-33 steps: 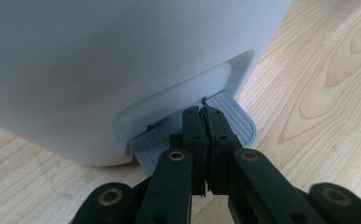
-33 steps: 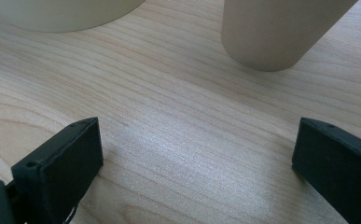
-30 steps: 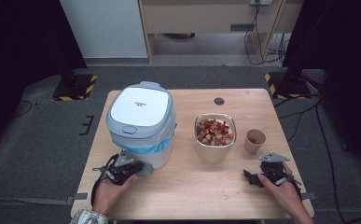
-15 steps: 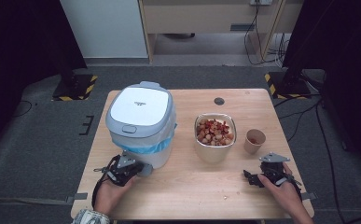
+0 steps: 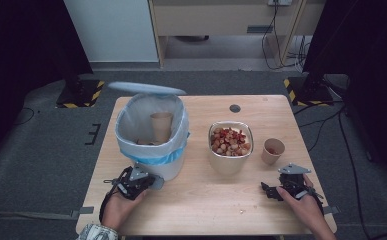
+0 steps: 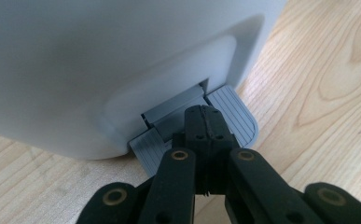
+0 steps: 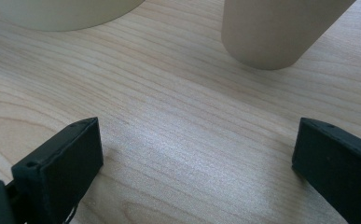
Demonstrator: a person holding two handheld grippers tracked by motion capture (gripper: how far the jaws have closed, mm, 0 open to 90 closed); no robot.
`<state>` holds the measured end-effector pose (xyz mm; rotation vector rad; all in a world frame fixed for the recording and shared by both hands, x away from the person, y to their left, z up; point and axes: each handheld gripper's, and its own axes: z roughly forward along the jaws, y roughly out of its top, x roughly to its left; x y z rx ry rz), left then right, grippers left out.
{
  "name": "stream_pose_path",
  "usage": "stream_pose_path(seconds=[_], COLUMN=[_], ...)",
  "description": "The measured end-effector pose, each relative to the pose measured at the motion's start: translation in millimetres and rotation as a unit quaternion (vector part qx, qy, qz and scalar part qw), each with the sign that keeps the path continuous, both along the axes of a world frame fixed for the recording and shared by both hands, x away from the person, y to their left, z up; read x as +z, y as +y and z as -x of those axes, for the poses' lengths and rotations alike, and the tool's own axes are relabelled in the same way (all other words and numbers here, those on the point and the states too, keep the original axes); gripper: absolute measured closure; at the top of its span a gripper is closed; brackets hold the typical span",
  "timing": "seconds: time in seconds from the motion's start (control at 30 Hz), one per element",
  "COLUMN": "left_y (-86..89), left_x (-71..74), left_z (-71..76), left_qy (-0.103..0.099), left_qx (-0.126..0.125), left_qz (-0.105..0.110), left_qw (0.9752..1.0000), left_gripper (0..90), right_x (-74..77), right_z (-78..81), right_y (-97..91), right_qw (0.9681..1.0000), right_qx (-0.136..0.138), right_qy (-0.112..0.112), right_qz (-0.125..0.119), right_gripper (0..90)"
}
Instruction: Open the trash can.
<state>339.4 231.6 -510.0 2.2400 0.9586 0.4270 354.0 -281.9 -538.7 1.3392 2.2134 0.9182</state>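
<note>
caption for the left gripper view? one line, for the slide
Left gripper, fingers shut, pressing the grey pedal at the base of the white bin on the wooden table.

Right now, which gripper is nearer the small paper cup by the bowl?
Right. The right gripper sits just in front of the small paper cup, fingers open, aimed toward it. The left gripper is across the table, fingers shut, pressing the bin's pedal.

High view above the table (image 5: 201, 200); gripper views low, close along their jaws, sharing its wood.
</note>
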Motion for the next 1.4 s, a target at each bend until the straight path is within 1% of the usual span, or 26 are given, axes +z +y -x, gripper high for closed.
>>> stream_pose_path(seconds=[0.13,0.53,0.77,0.8,0.83,0.87,0.9,0.93,1.0,1.03,1.13,1.3,1.33,1.4], left_y=[0.6,0.7,1.0,1.1,1.1,1.1,1.2,1.2,1.2,1.2,1.2,1.2,1.1,1.1], left_x=[-1.1,-1.3,-1.4,-1.4,-1.4,-1.3,-1.4,-1.4,-1.4,-1.4,-1.4,-1.3,-1.3,-1.4], left_z=[-1.0,-1.3,-1.5,-1.5,-1.6,-1.6,-1.7,-1.7,-1.6,-1.6,-1.7,-1.7,-1.7,-1.6], left_qy=[0.005,0.006,0.007,0.007,0.007,0.008,0.008,0.008,0.008,0.008,0.008,0.008,0.008,0.008], left_qx=[0.001,0.002,0.003,0.003,0.003,0.003,0.003,0.003,0.003,0.003,0.003,0.003,0.003,0.003], left_qz=[0.003,0.004,0.006,0.006,0.005,0.006,0.006,0.007,0.006,0.006,0.006,0.006,0.006,0.006], left_qw=[1.0000,1.0000,1.0000,1.0000,1.0000,1.0000,0.9999,0.9999,0.9999,0.9999,0.9999,0.9999,0.9999,0.9999], left_gripper=[89.8,89.8,89.8,89.8,89.8,89.8,89.8,89.8,89.8,89.8,89.8,89.8,89.8,89.8], right_x=[0.0,-0.1,-0.1,0.6,0.6,1.5,2.3,3.6,4.9,6.6,8.4,12.2,13.5,14.4], right_z=[0.0,-0.4,-2.0,-3.1,-3.1,-3.1,-3.4,-3.4,-3.5,-3.2,-3.2,-3.8,-4.2,-4.2], right_y=[0.0,0.1,-0.7,-3.1,-3.1,-4.0,-5.4,-6.7,-7.6,-7.2,-6.9,-9.9,-11.3,-11.4], right_qw=[1.0000,1.0000,0.9999,0.9998,0.9998,0.9997,0.9995,0.9994,0.9993,0.9991,0.9990,0.9981,0.9978,0.9977], right_qx=[0.000,0.000,-0.015,-0.019,-0.019,-0.025,-0.028,-0.033,-0.034,-0.035,-0.034,-0.045,-0.046,-0.049], right_qy=[0.000,0.001,0.002,0.000,0.000,-0.002,-0.008,-0.014,-0.017,-0.023,-0.029,-0.041,-0.048,-0.048], right_qz=[0.000,-0.001,0.000,0.003,0.003,0.004,0.008,0.005,-0.001,0.002,0.008,0.003,0.003,0.001], right_gripper=[2.0,1.5,1.2,3.6,3.6,5.1,4.5,4.4,4.7,4.7,4.7,4.8,4.8,4.7])
